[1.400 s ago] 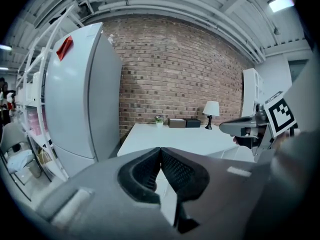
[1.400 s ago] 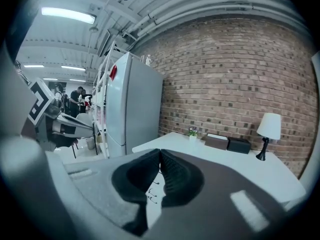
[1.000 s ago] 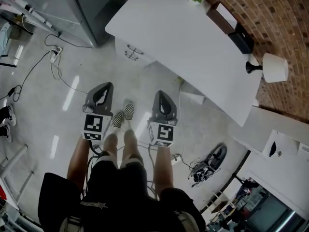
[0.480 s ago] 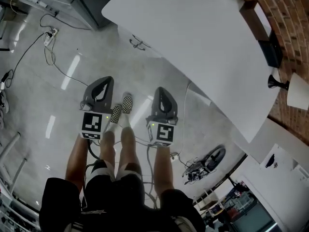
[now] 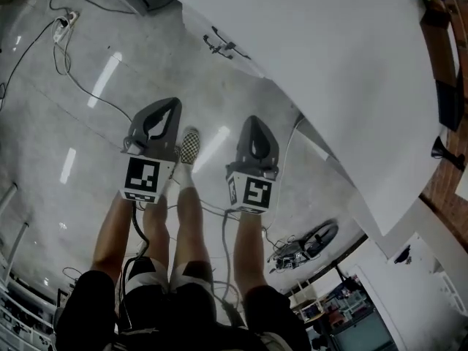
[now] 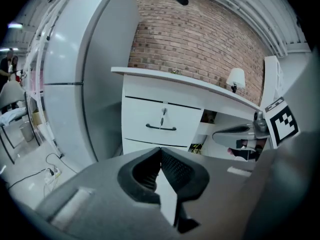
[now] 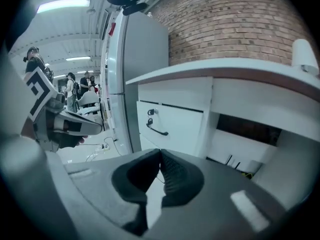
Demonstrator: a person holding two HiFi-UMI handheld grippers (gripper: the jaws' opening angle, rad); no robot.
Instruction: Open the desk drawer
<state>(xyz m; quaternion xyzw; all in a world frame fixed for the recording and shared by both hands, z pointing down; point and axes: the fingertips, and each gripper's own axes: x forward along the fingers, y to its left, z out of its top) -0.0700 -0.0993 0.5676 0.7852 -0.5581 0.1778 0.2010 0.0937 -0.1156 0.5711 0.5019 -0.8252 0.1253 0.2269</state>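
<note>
Both my claws are pressed together and empty: left claw [image 6: 160,152], right claw [image 7: 160,154]. They hang well short of the white worktop [image 6: 192,82]. The drawer [image 6: 162,118] sits shut under the worktop's front edge near its left corner, beside a tall grey cabinet [image 6: 85,74]. Behind is a brick wall [image 6: 200,39], below a glossy floor [image 5: 58,130] with cables [image 5: 69,64].

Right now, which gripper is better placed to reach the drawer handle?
Probably the left gripper. Its view faces the drawer squarely, with the handle straight above its shut jaws. The right gripper, also shut, sees the drawer at a slant. Neither touches it yet.
</note>
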